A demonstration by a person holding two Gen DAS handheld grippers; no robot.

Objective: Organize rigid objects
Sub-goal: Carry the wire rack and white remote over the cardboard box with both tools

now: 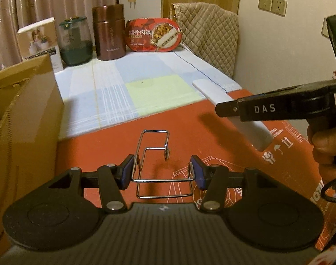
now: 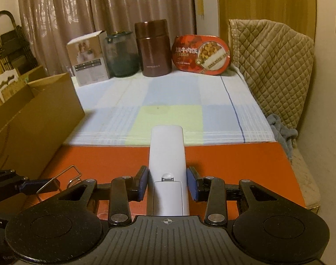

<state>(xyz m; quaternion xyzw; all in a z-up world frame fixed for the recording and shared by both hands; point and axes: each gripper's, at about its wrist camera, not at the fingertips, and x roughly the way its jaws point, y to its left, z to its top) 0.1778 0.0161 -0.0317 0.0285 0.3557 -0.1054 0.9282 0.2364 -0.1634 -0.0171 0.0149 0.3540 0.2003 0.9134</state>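
My left gripper (image 1: 162, 172) is shut on a bent wire rack (image 1: 154, 152), its blue pads pressing the wire on both sides, above the orange box top (image 1: 115, 141). My right gripper (image 2: 167, 184) is shut on a white remote control (image 2: 167, 154) that points forward between its pads. In the left wrist view the right gripper's finger (image 1: 256, 108) and the remote (image 1: 245, 123) hang at the right. The right wrist view shows the left gripper with the wire rack (image 2: 57, 181) at its lower left.
A brown cardboard box (image 1: 24, 114) stands at the left. At the back of the checked cloth (image 2: 168, 101) stand a small white carton (image 2: 88, 59), a green jar (image 2: 121, 54), a brown flask (image 2: 153, 48) and a red meal tub (image 2: 201, 55). A quilted cover (image 2: 272, 66) lies at the right.
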